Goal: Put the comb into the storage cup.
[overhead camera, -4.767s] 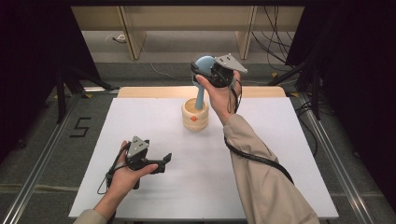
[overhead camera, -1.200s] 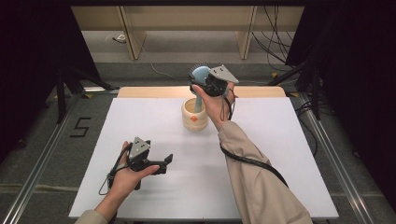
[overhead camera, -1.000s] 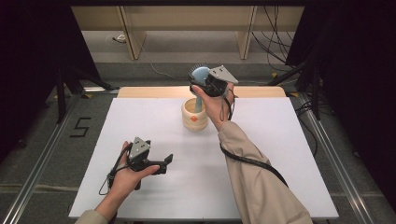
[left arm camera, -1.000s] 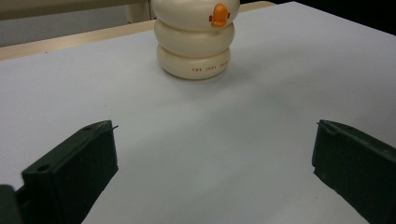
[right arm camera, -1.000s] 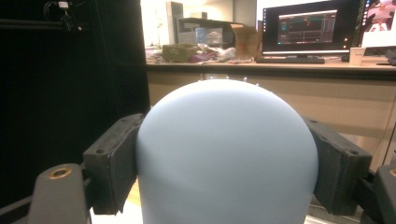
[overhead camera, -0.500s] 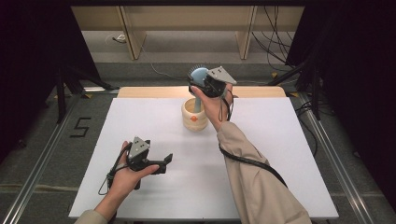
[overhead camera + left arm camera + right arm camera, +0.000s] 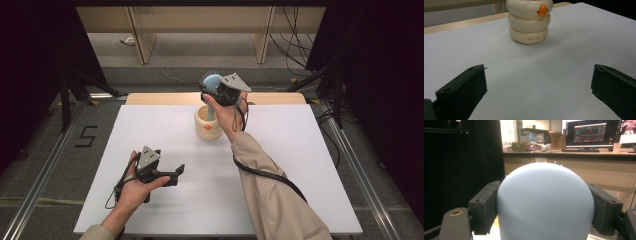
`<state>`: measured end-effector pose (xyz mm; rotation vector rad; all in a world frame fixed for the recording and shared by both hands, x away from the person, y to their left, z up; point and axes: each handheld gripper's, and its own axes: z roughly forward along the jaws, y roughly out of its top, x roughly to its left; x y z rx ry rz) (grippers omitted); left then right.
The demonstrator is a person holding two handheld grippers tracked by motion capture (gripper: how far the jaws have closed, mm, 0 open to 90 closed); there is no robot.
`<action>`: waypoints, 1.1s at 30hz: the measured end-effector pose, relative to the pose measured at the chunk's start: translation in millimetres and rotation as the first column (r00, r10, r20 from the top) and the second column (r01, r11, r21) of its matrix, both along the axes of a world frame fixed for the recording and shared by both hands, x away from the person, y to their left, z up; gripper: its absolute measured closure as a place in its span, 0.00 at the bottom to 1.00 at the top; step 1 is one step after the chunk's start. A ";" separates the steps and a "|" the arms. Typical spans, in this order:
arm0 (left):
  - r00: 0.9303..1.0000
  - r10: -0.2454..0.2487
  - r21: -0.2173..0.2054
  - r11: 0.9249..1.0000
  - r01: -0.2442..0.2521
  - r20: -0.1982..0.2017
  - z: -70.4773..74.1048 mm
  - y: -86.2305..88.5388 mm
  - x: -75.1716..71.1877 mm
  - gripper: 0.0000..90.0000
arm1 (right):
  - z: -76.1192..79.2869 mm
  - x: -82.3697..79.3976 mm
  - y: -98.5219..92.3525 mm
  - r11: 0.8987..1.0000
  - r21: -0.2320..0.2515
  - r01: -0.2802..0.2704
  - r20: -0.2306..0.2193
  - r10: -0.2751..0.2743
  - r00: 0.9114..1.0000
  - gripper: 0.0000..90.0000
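Right now, as things stand:
Right hand (image 7: 227, 112): raised over the far middle of the white table (image 7: 300, 165), forearm reaching up from the near right.
Right gripper (image 7: 216, 90): jaws clenched on the pale blue brush (image 7: 545, 202), pressing both sides of its rounded head.
Brush: smooth dome-shaped back, fine bristle tips along the top edge; its handle runs down into the cream holder (image 7: 208, 122).
Holder: three stacked rings, orange duck beak on the upper one, standing on the table.
Left hand (image 7: 135, 182): low, near the front left.
Left gripper (image 7: 175, 174): jaws spread wide, grasping nothing, pointed toward the holder.
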<state>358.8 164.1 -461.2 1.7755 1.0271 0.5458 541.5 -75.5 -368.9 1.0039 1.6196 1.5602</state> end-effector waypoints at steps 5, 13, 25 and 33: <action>1.000 -0.002 0.001 1.000 0.002 -0.002 -0.7 -0.7 0.0 0.00 | -1.0 -0.1 0.1 1.000 -0.003 0.000 -0.001 0.000 1.000 0.24; 1.000 -0.003 0.004 1.000 0.003 -0.003 -1.1 -1.2 0.1 0.00 | -2.7 -0.7 -0.2 1.000 -0.009 0.001 0.000 -0.001 1.000 0.24; 1.000 -0.003 0.006 1.000 0.003 -0.001 -0.8 -0.8 0.5 0.00 | -3.5 0.5 -1.4 1.000 -0.015 0.000 0.003 0.000 1.000 0.24; 1.000 -0.004 0.007 1.000 0.004 -0.001 -1.0 -0.9 0.2 0.00 | -7.6 0.5 0.0 1.000 -0.024 -0.001 0.000 0.001 1.000 0.24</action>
